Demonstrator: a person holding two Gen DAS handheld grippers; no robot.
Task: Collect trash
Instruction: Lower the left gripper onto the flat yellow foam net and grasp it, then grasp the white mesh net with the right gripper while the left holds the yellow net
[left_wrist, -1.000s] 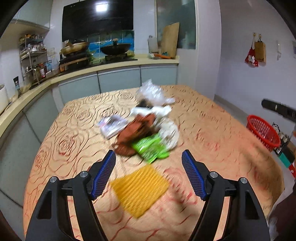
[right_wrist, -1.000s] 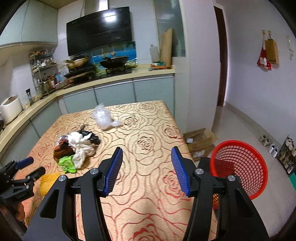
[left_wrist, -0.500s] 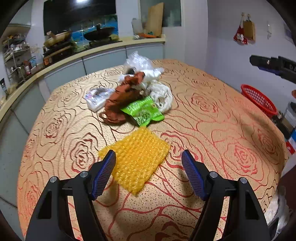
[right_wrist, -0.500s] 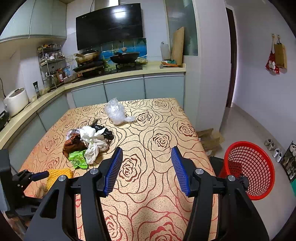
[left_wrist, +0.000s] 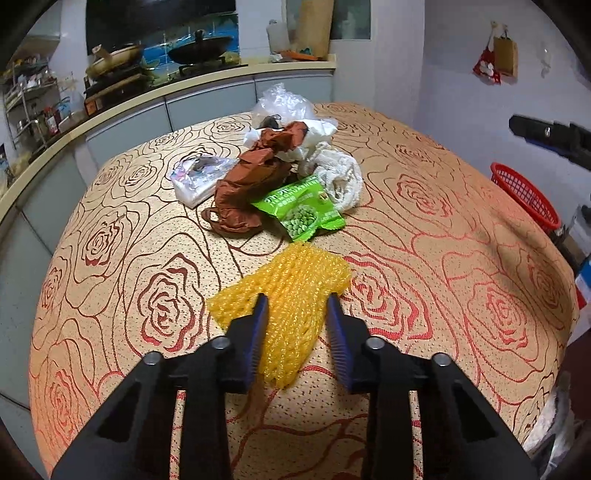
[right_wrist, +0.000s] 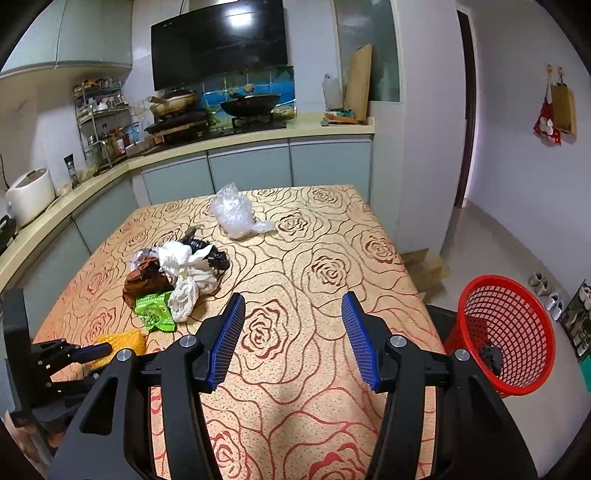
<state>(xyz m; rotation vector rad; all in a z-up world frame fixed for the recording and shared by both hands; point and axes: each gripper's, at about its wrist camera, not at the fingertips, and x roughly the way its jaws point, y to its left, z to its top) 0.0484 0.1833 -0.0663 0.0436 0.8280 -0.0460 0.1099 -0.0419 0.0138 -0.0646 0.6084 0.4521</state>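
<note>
A yellow foam net lies on the rose-patterned tablecloth, nearest of the trash. My left gripper is down over its near half; the jaws are closing, and both blue pads press the net's sides and bunch it. Behind it sits a pile: a green pea packet, a brown bag, a white mesh wad, a clear packet and a clear plastic bag. My right gripper hovers open and empty over the table's right part. A red basket stands on the floor.
The basket holds one dark lump. Cardboard lies on the floor by the table's far right corner. A kitchen counter with pans runs behind and along the left. Shoes line the right wall.
My left gripper sank toward the table and its jaws went from wide apart to pinched on the yellow net, which bunched up. The right gripper's opening stayed the same.
</note>
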